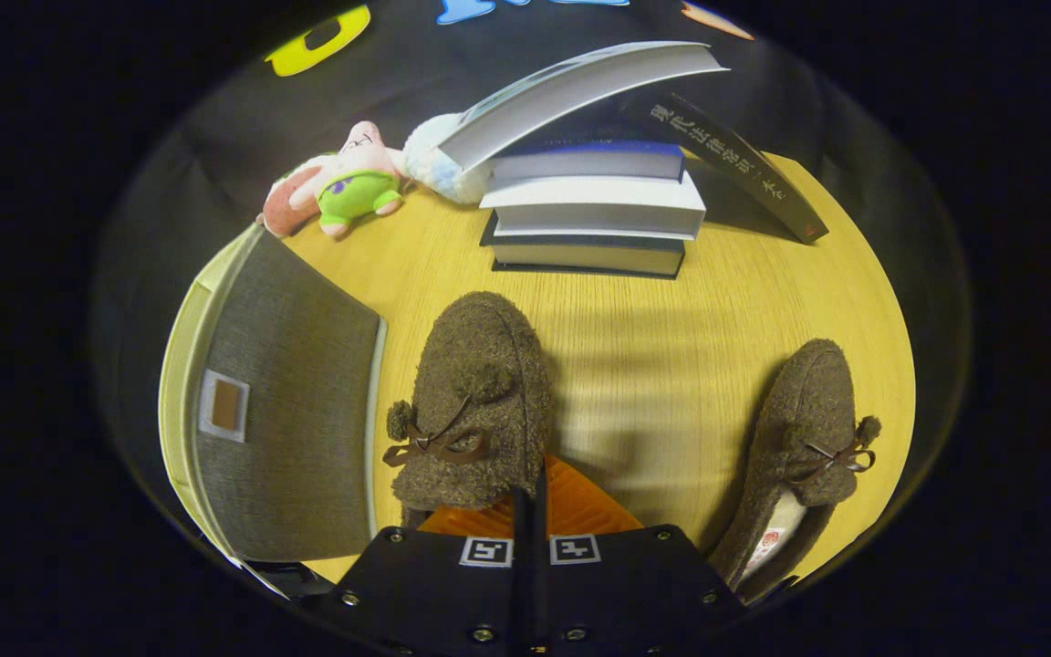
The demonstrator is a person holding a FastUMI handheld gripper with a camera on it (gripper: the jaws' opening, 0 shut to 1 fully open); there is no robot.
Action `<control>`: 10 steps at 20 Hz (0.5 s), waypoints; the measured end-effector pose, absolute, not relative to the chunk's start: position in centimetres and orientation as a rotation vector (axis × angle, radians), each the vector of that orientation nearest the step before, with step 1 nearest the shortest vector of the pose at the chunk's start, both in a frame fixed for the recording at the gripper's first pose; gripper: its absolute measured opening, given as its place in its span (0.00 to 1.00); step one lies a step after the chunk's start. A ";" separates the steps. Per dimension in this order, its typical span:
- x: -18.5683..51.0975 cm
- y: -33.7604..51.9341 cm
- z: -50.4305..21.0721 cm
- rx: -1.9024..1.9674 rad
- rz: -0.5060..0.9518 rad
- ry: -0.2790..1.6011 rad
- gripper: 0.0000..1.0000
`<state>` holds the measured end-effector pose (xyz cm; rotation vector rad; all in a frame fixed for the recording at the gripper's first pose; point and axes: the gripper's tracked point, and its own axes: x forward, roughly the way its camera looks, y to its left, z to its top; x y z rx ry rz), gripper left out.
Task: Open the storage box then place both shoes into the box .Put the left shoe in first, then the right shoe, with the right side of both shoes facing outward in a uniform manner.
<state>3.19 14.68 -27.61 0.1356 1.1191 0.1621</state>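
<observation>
The fingers are drawn close together with barely a slit between them, and they meet at the rear edge of a brown fuzzy shoe; whether they pinch its heel rim or just touch it cannot be told from this angle. That shoe lies straight ahead of the fingers on the wooden worktop, toe pointing away, with a small bow and pompoms on its upper. A second matching shoe lies well apart to the right, also toe away, its pale lining showing at the heel. To the left of the nearer shoe stands the storage box, grey fabric with a small label patch, its pale lid or flap showing along the far left side; whether it is open cannot be told. Beyond the shoes a stack of books sits on the worktop, with one open book arched on top and a dark book leaning at the right. Left of the stack lie a pink and green plush toy and a white fluffy toy.
</observation>
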 end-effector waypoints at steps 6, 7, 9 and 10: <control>5.3 17.4 -17.9 0.182 0.191 1.020 0.00; 5.4 18.4 -16.5 0.196 0.213 1.008 0.00; 5.5 20.7 -13.7 0.217 0.259 0.987 0.00; 5.7 21.8 -12.5 0.216 0.282 0.969 0.01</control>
